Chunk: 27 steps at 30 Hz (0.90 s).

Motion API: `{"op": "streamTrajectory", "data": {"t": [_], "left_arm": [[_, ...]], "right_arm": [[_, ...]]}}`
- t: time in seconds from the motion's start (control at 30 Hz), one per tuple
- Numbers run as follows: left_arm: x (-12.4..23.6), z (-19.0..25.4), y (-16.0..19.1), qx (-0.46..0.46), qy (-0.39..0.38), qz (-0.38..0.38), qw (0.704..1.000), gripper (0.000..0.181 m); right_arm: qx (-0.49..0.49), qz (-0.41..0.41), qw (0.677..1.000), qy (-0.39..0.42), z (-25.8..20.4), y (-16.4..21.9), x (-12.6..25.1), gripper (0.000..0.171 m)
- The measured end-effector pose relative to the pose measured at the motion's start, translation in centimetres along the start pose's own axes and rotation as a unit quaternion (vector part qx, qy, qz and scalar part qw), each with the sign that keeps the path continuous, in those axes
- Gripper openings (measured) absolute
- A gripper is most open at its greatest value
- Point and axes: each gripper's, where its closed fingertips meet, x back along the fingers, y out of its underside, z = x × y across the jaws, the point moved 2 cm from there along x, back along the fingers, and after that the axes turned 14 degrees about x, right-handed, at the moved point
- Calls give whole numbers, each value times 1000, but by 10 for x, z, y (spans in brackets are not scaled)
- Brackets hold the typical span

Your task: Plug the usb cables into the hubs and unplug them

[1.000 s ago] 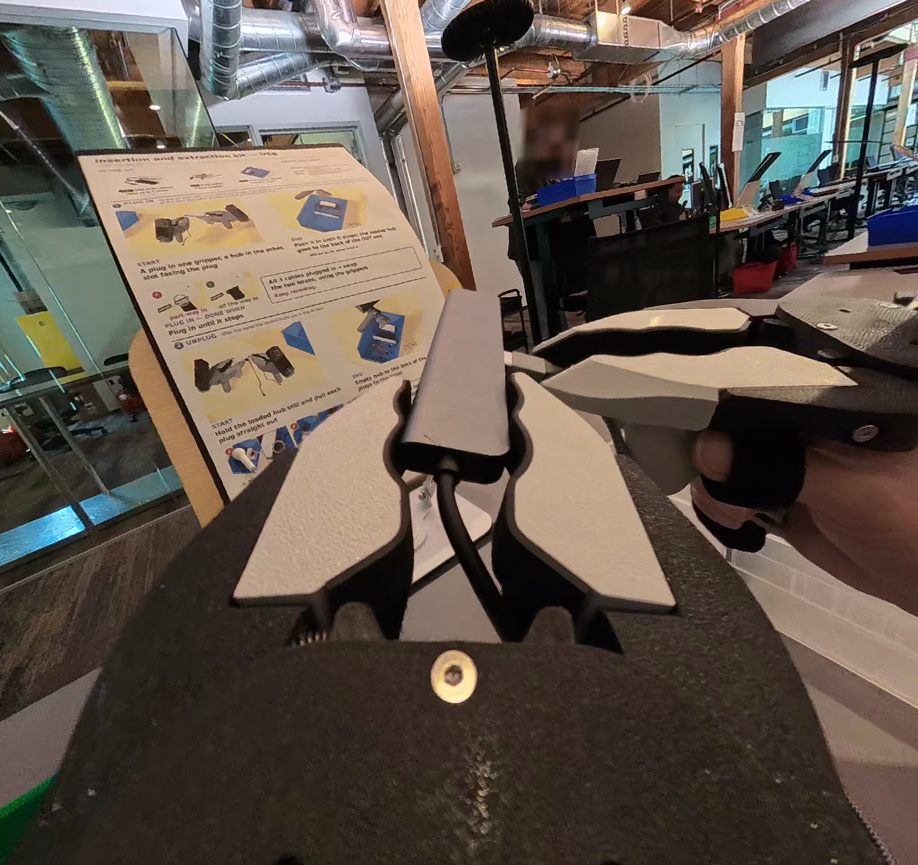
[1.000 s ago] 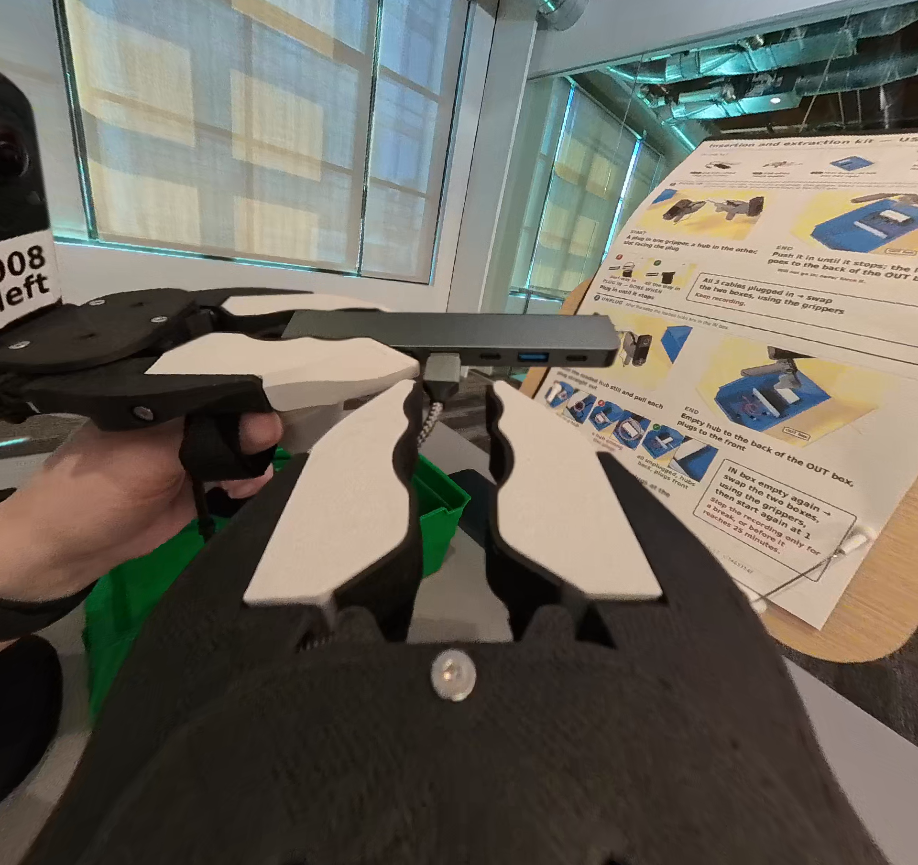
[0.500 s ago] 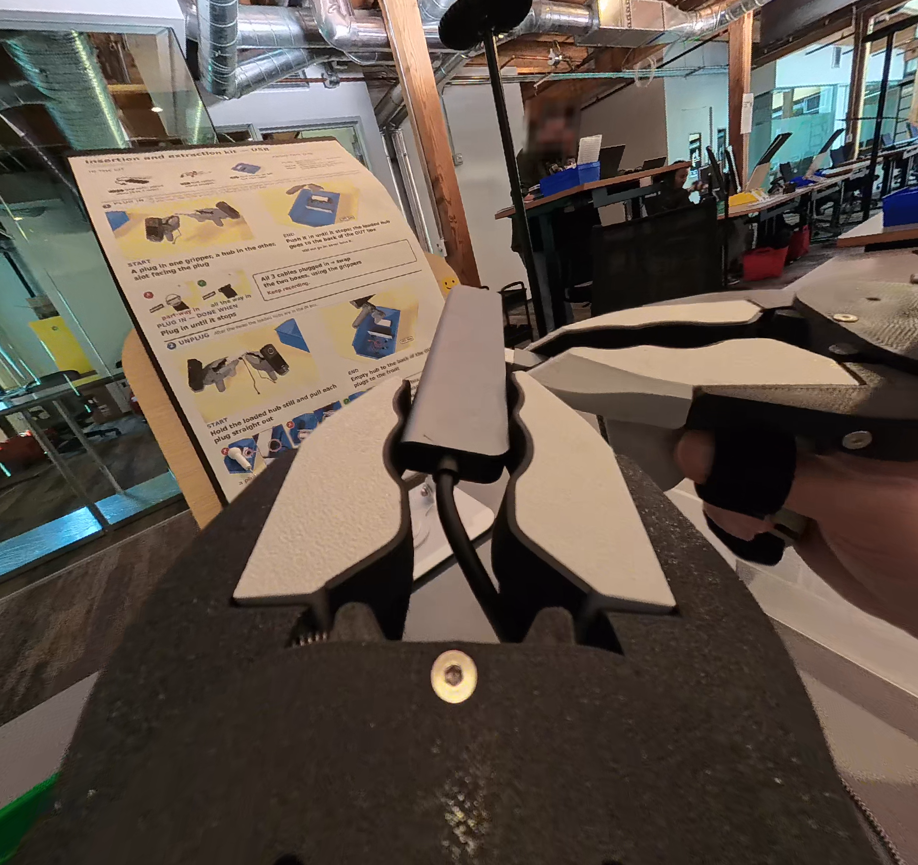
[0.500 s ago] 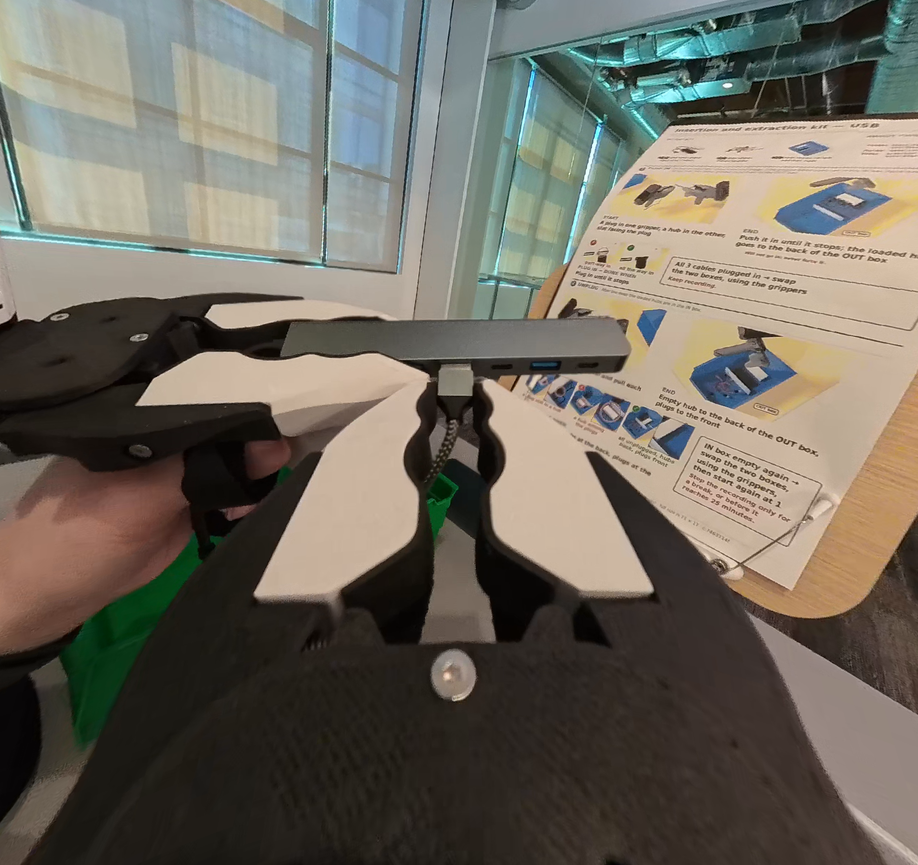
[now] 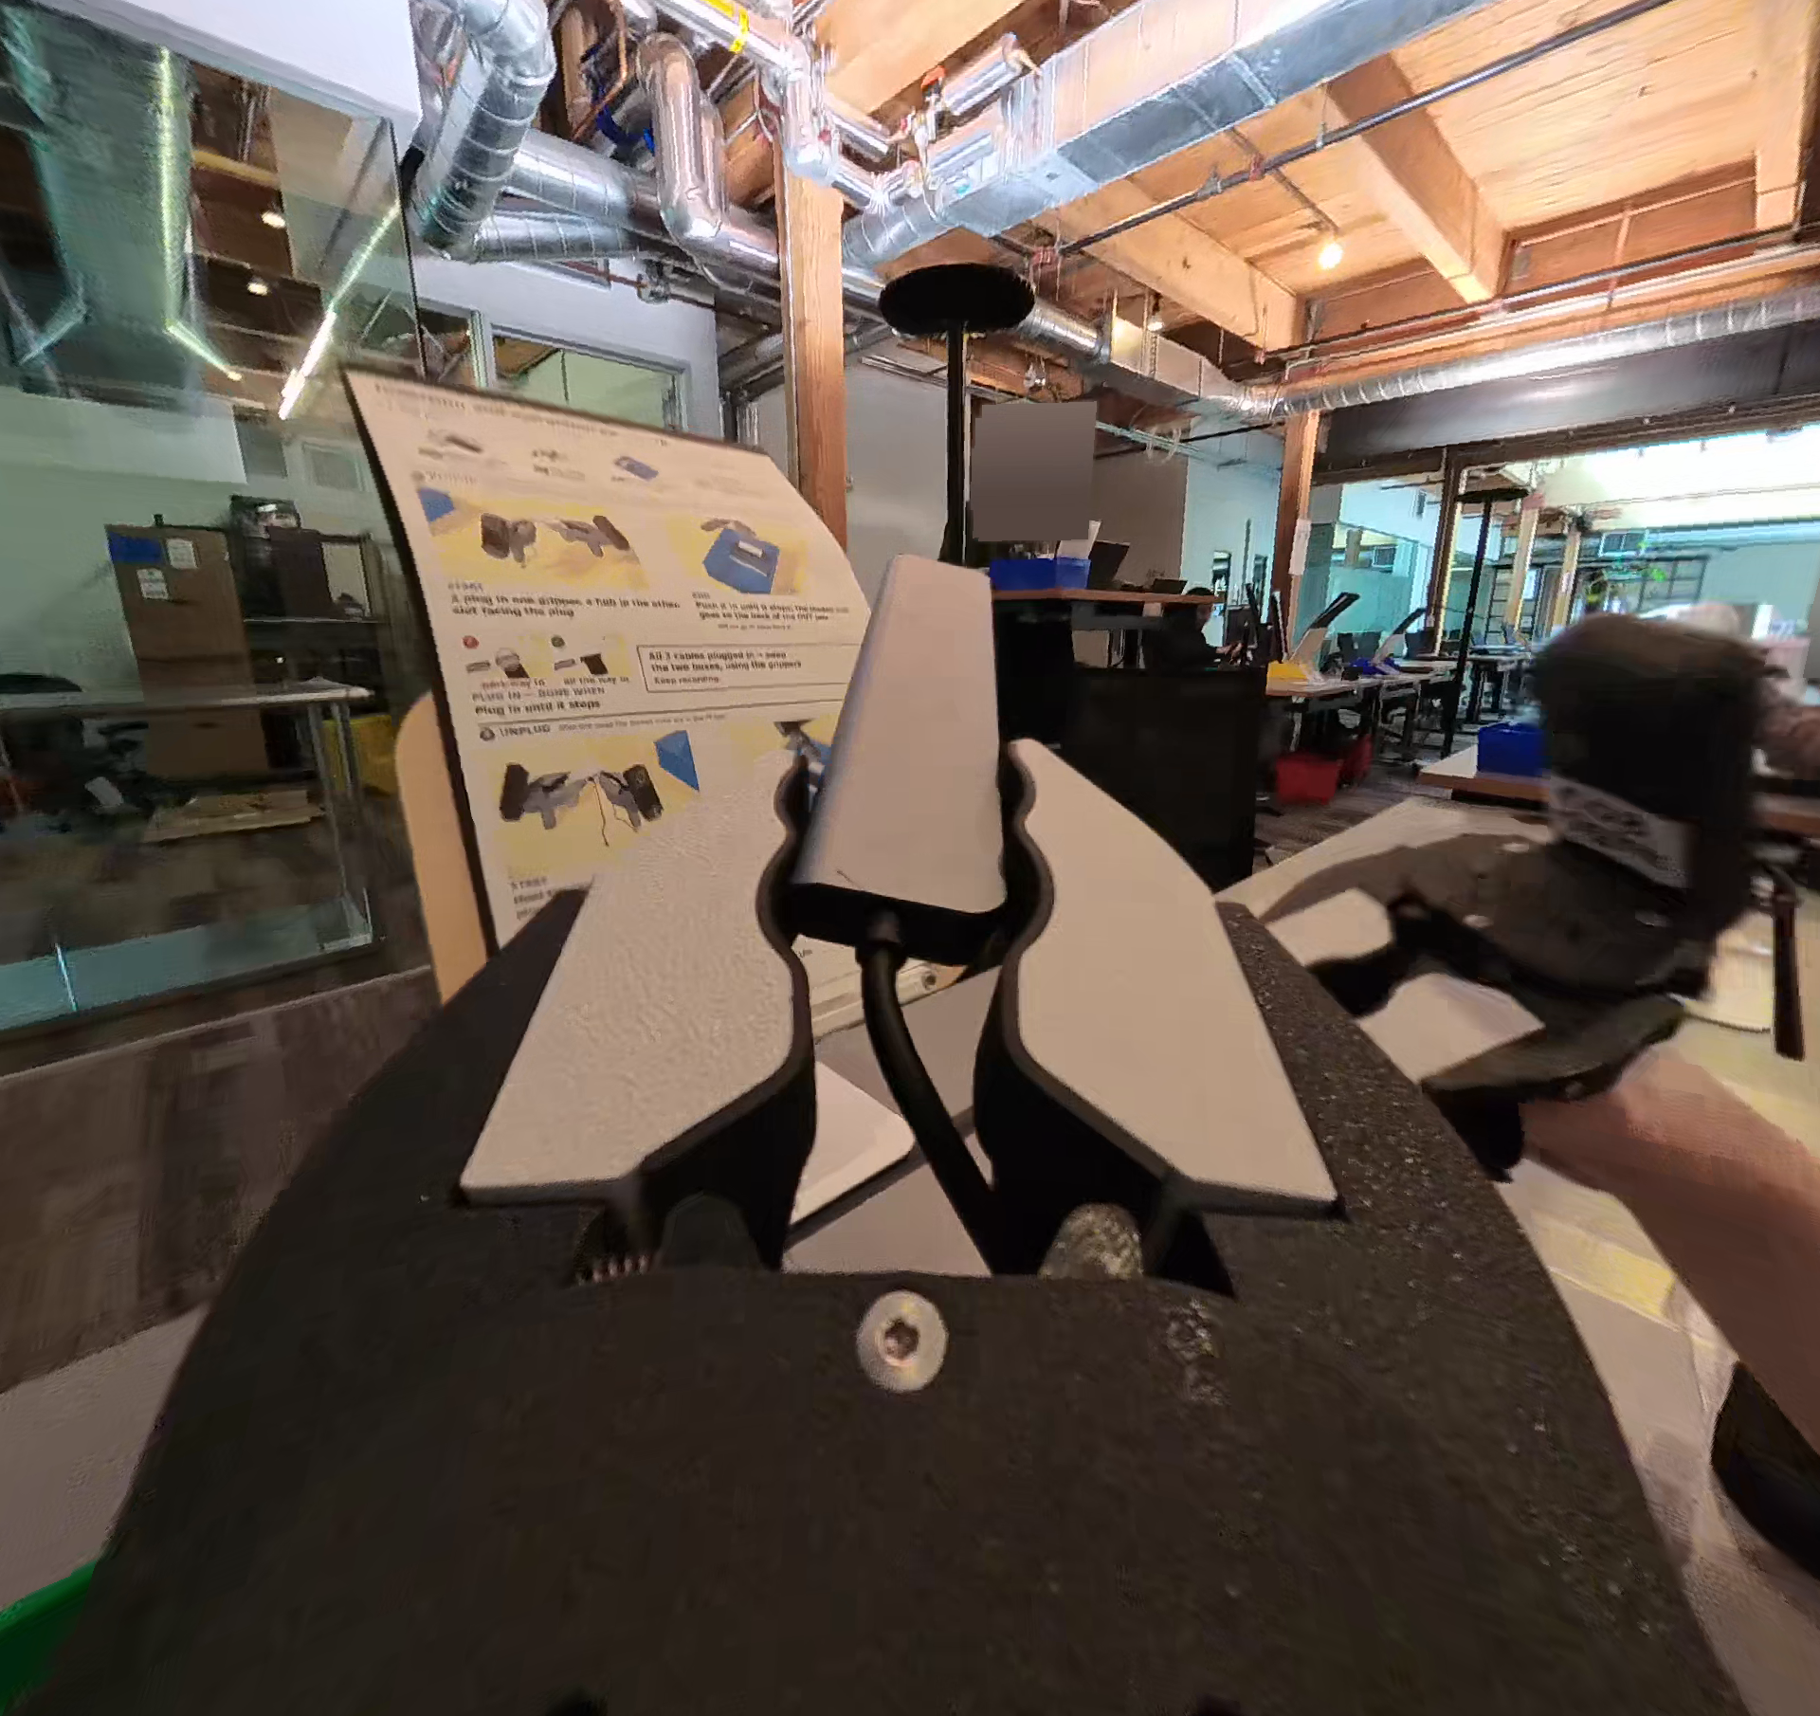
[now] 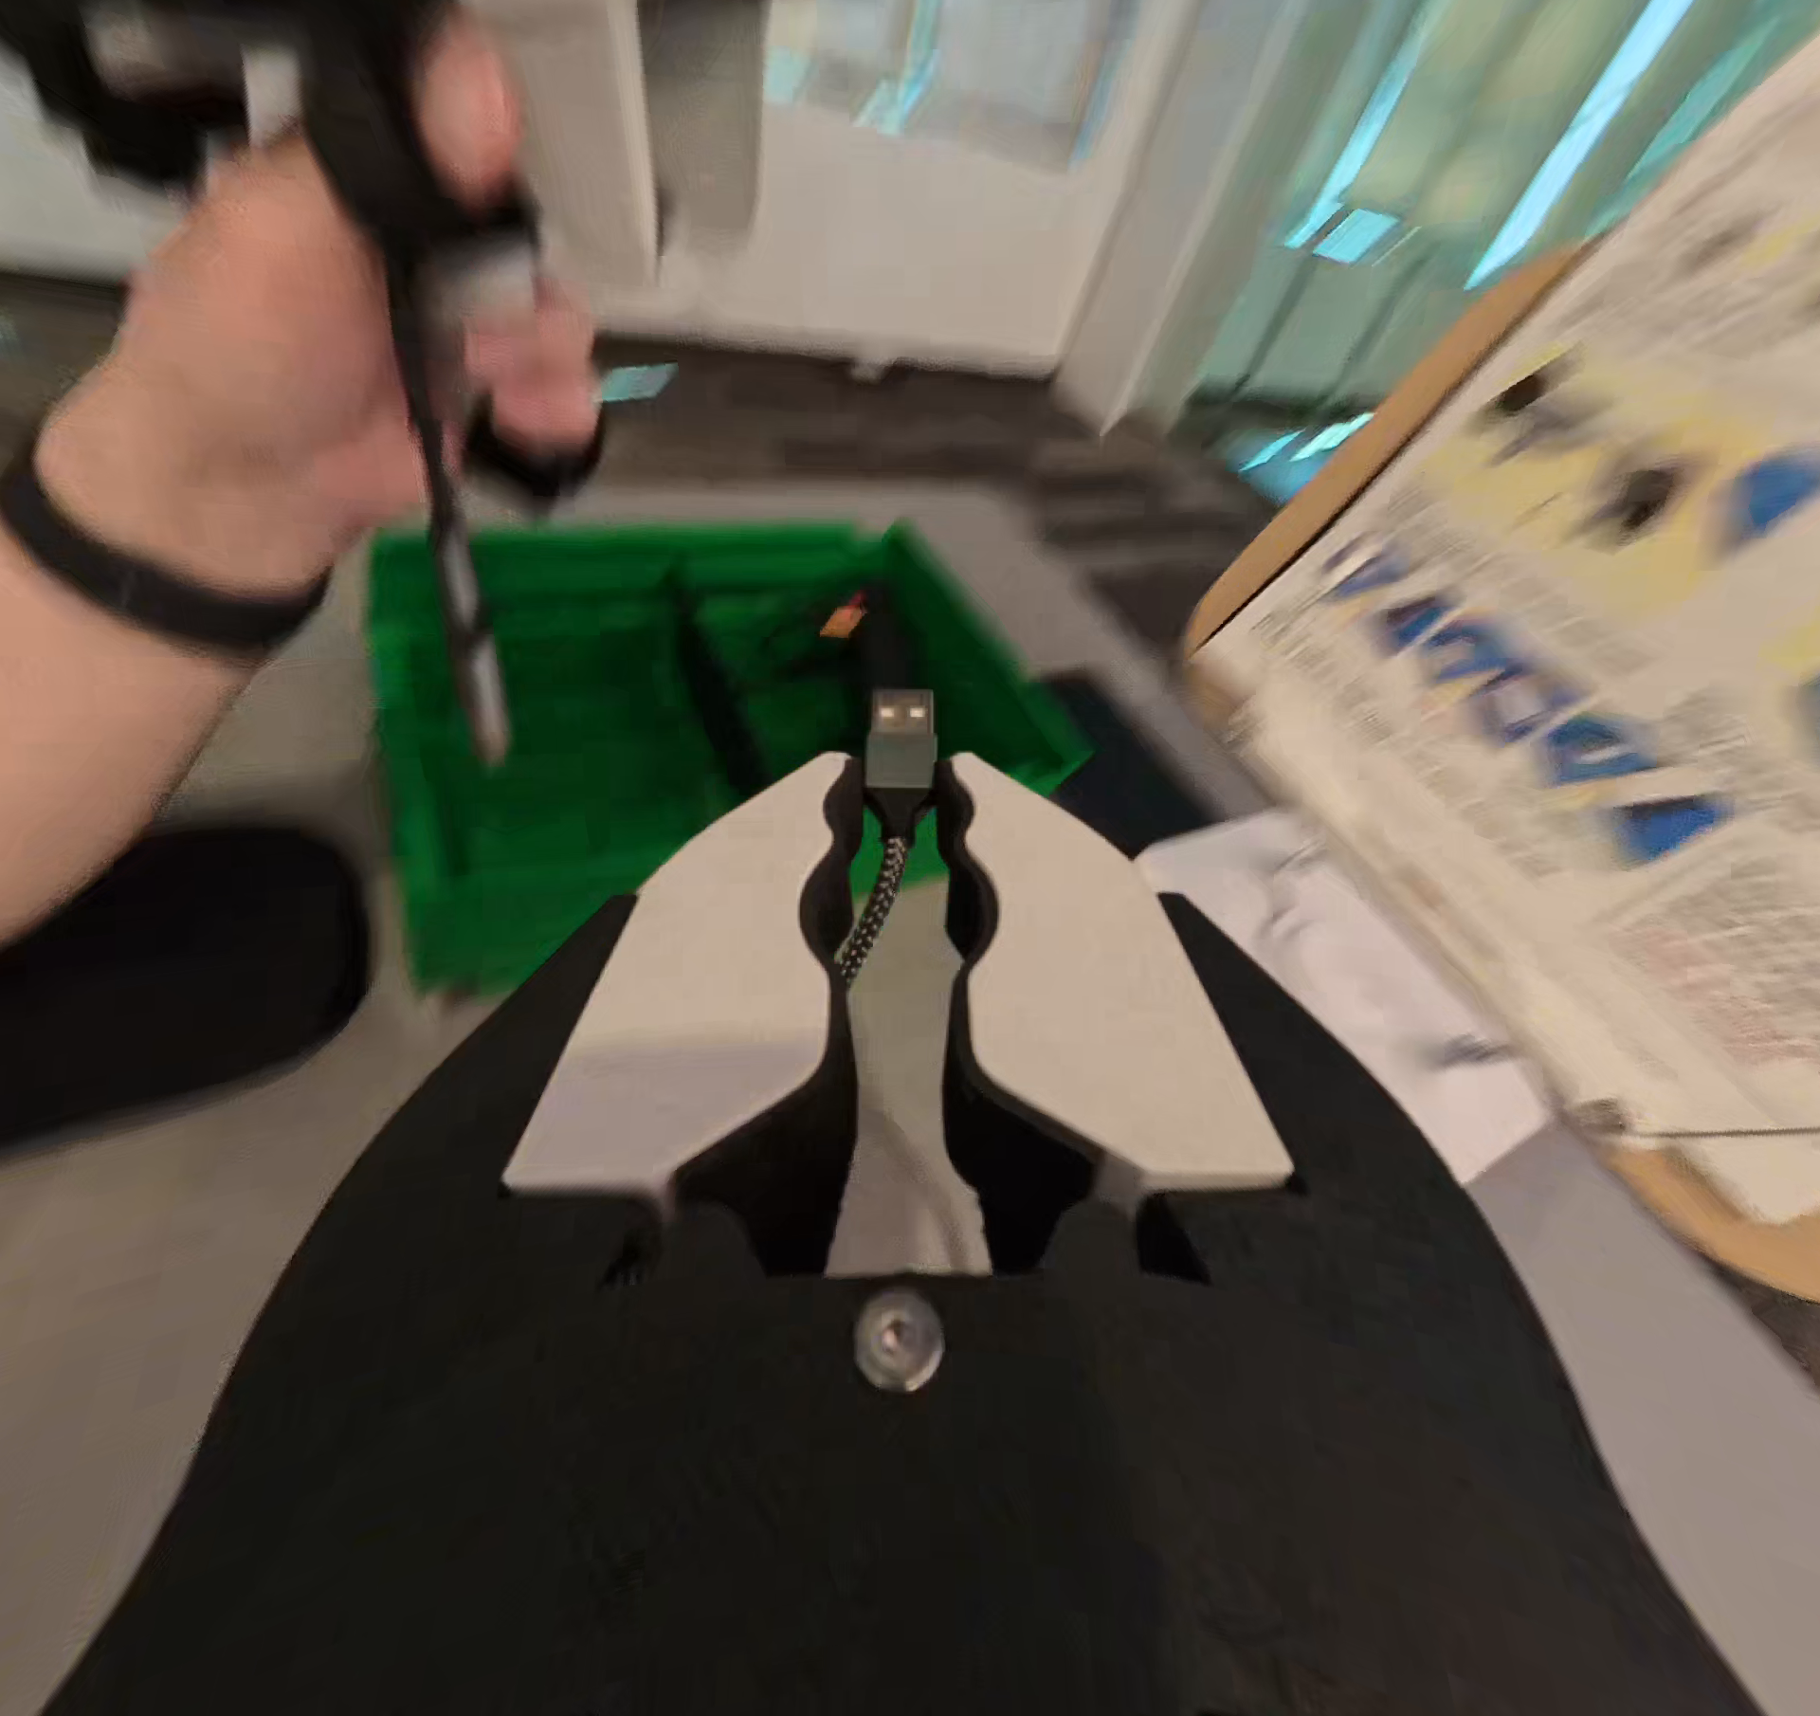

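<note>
While the left tool clamps the hub and the right tool pinches the unplugged plug, a green bin sits on the grey bench below exposed ducts.

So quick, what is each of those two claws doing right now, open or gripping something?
Left gripper: shut on the hub.
Right gripper: shut on the cable plug, which is free of the hub.

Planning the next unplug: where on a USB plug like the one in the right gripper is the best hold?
On the grey housing of the USB plug, from the cable side, as the right gripper has it: metal tip left bare, braided cable trailing back between the fingers.
</note>
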Motion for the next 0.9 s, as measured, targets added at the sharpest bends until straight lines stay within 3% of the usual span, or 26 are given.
{"op": "streamTrajectory", "data": {"t": [0.03, 0.1, 0.2, 0.33, 0.47, 0.63, 0.77, 0.9], "left_arm": [[3, 3, -4, -12, 0, -1, 1000, 35], [7, 10, -10, -30, 1, -1, 1000, 35], [6, 23, -11, -33, 24, -6, 999, 35], [-1, 32, -3, -40, 40, -25, 998, 35], [-7, 38, 7, -41, 54, -45, 997, 35], [-11, 46, 14, -53, 62, -59, 995, 35], [-14, 47, 18, -54, 64, -68, 994, 35], [-13, 47, 17, -55, 64, -67, 994, 35]], "right_arm": [[-10, -48, 996, -71, -13, 16, -4, 15], [-41, -144, 971, -188, -38, 56, -4, 15], [-69, -281, 909, -299, -68, 119, 0, 15], [-57, -404, 836, -366, -98, 175, 2, 15], [-36, -459, 821, -337, -93, 196, 3, 17], [-1, -498, 831, -247, -63, 212, 5, 43], [-34, -518, 816, -255, -69, 223, 7, 64], [-51, -562, 791, -236, -65, 238, 13, 62]]}}
